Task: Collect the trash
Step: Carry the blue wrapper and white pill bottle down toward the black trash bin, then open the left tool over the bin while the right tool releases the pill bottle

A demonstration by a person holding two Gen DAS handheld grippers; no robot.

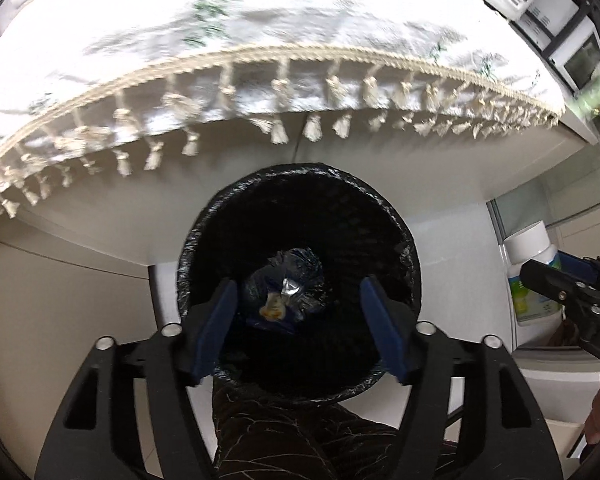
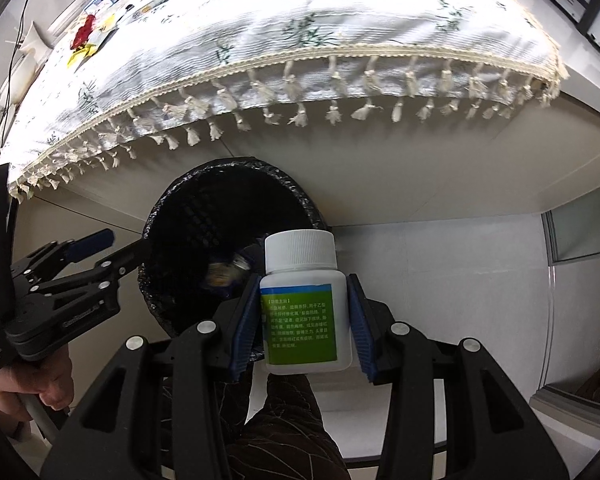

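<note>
The left tongs (image 1: 298, 312) stand wide apart and empty, directly above a black-lined bin (image 1: 300, 280) with crumpled trash (image 1: 284, 294) at its bottom. Beside them, the right tongs (image 2: 304, 320) clamp a white pill bottle (image 2: 304, 308), just right of the bin.

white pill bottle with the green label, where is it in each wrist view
Left wrist view: the white pill bottle is at the right edge, mid-height, partly behind the right gripper.
Right wrist view: the bottle is at centre, lower half, clamped between the right gripper's jaws.
Shared landmark: the black bin under the tasselled tablecloth.
</note>
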